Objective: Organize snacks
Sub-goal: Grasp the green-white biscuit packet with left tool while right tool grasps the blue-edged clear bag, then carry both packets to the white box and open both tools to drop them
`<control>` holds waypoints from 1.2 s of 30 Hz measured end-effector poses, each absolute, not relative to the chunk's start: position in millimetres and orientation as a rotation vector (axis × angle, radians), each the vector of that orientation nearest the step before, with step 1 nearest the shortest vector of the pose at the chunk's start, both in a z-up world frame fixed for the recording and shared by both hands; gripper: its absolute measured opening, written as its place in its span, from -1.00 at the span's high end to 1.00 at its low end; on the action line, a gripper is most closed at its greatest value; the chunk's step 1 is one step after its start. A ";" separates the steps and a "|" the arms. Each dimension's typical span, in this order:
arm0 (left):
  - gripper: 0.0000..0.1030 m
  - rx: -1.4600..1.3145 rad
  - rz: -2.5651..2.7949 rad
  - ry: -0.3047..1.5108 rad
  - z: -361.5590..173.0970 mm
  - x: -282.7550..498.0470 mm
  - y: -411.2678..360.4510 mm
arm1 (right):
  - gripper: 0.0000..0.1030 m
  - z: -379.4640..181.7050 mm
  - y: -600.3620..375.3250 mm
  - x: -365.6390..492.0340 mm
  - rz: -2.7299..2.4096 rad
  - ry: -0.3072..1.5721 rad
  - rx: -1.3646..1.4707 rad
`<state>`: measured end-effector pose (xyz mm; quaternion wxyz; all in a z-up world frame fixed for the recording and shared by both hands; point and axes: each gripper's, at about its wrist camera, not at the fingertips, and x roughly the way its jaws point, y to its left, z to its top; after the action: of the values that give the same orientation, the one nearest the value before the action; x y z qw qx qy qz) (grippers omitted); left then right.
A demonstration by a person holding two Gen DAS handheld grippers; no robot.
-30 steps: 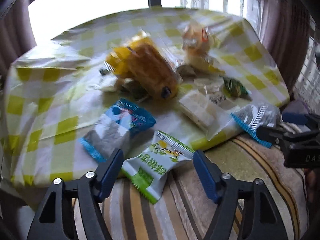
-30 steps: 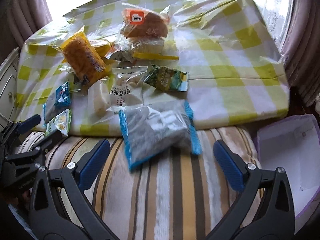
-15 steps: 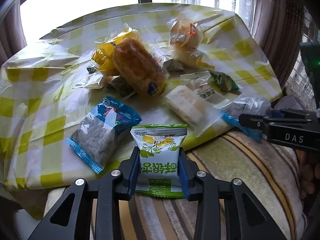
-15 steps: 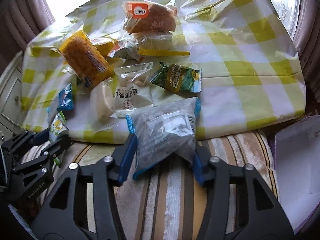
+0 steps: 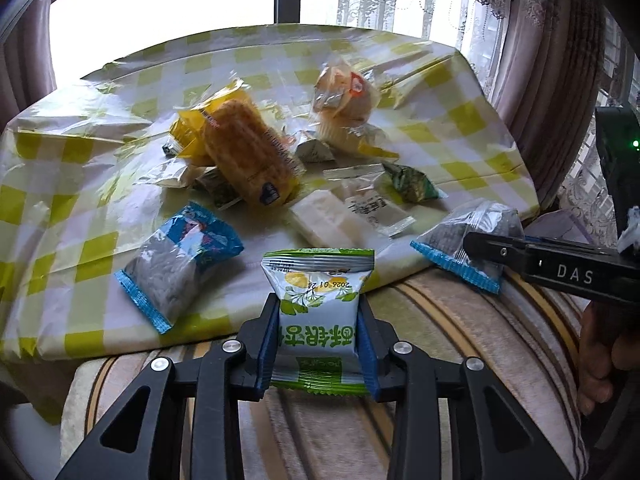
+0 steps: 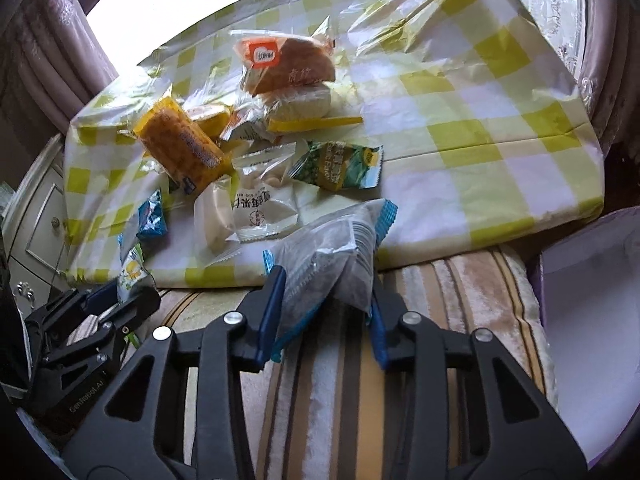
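Note:
My left gripper [image 5: 318,312] is shut on a green and white snack packet [image 5: 316,280], held just above the striped cushion at the cloth's front edge. My right gripper [image 6: 326,286] has a grey packet with blue edges [image 6: 332,248] between its blue pads. Its jaws are closing and press the crumpled packet's sides. In the left wrist view the right gripper [image 5: 480,246] reaches in from the right with that grey packet [image 5: 452,236]. In the right wrist view the left gripper [image 6: 120,300] and its green packet [image 6: 132,272] sit at the lower left.
Several snacks lie heaped on the yellow checked cloth [image 6: 480,120]: an orange cake pack [image 5: 248,156], a bun pack [image 6: 284,64], white packets [image 6: 260,204], a dark green packet [image 6: 340,168] and a second blue-grey packet [image 5: 176,264]. A purple-edged box [image 6: 592,300] stands at right, a striped cushion [image 6: 360,380] in front.
Both grippers went from open to closed: the left on the green and white packet, the right on the grey packet. Both packets have lifted slightly off the cushion edge.

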<state>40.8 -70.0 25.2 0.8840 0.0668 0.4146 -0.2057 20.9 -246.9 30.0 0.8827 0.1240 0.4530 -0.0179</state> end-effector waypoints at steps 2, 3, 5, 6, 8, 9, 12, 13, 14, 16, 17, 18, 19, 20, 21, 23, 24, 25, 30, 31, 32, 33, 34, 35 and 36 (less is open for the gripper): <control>0.30 0.140 -0.436 0.861 26.6 39.0 -73.9 | 0.18 34.5 -252.0 16.5 -0.042 0.925 0.263; 0.30 0.143 -0.440 0.859 27.5 38.0 -77.4 | 0.18 37.7 -255.5 12.9 -0.043 0.913 0.270; 0.30 0.138 -0.452 0.857 29.2 36.9 -82.5 | 0.19 42.5 -262.4 6.4 -0.046 0.896 0.289; 0.31 0.129 -0.463 0.856 30.2 36.4 -85.6 | 0.19 45.2 -267.4 2.0 -0.050 0.886 0.301; 0.31 0.127 -0.485 0.852 33.1 34.3 -95.6 | 0.19 50.1 -276.7 -6.2 -0.059 0.868 0.320; 0.30 0.133 -0.492 0.847 34.0 32.8 -100.8 | 0.19 53.3 -283.9 -12.0 -0.067 0.858 0.336; 0.31 0.146 -0.528 0.841 37.7 29.7 -122.3 | 0.19 61.0 -301.9 -27.2 -0.086 0.837 0.370; 0.30 0.149 -0.540 0.840 38.9 28.8 -128.3 | 0.19 63.7 -310.0 -33.7 -0.096 0.831 0.379; 0.30 0.153 -0.552 0.839 39.9 27.9 -135.0 | 0.19 65.1 -315.1 -37.7 -0.103 0.829 0.386; 0.31 0.159 -0.587 0.839 41.6 25.8 -151.9 | 0.19 68.3 -335.5 -52.0 -0.141 0.815 0.411; 0.30 0.163 -0.607 0.841 42.5 24.7 -162.0 | 0.19 69.0 -341.7 -56.7 -0.158 0.811 0.415; 0.30 0.176 -0.628 0.840 43.5 22.9 -174.1 | 0.19 68.6 -353.7 -64.9 -0.193 0.808 0.421; 0.30 0.189 -0.646 0.836 44.8 20.4 -184.9 | 0.19 67.3 -362.5 -70.7 -0.220 0.807 0.427; 0.30 0.199 -0.666 0.834 45.7 18.2 -196.5 | 0.19 65.9 -368.3 -74.4 -0.237 0.808 0.432; 0.30 0.208 -0.691 0.835 46.4 15.8 -209.5 | 0.19 62.1 -378.5 -80.2 -0.266 0.814 0.445; 0.30 0.224 -0.740 0.839 46.9 10.5 -232.9 | 0.19 54.5 -394.3 -88.9 -0.307 0.825 0.472; 0.30 0.236 -0.766 0.841 46.8 7.6 -246.5 | 0.19 49.5 -404.0 -93.9 -0.331 0.831 0.495; 0.30 0.250 -0.788 0.843 46.6 4.5 -259.1 | 0.21 45.6 -413.1 -98.5 -0.352 0.835 0.515; 0.30 0.307 -0.876 0.876 38.8 -6.3 -313.4 | 0.43 40.5 -438.8 -112.3 -0.431 0.825 0.527; 0.30 0.314 -0.883 0.885 36.8 -7.0 -320.1 | 0.43 37.3 -442.0 -112.0 -0.441 0.831 0.525; 0.30 0.321 -0.889 0.898 35.2 -8.8 -326.3 | 0.43 34.6 -446.5 -115.2 -0.443 0.835 0.529; 0.30 0.323 -0.900 0.912 32.7 -9.0 -332.6 | 0.43 29.5 -451.7 -117.5 -0.447 0.844 0.545; 0.29 0.316 -0.913 0.922 32.3 -9.5 -335.9 | 0.43 25.3 -455.9 -120.3 -0.451 0.850 0.558; 0.27 0.307 -0.925 0.931 31.6 -9.2 -338.6 | 0.43 23.5 -456.7 -120.1 -0.451 0.854 0.559; 0.21 0.304 -0.932 0.940 31.7 -8.9 -340.6 | 0.43 20.8 -458.2 -121.0 -0.455 0.865 0.561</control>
<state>-8.9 -340.6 31.7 0.7780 0.1406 0.4348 -0.4311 -121.0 -458.2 20.8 0.8455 0.2661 0.4098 -0.2154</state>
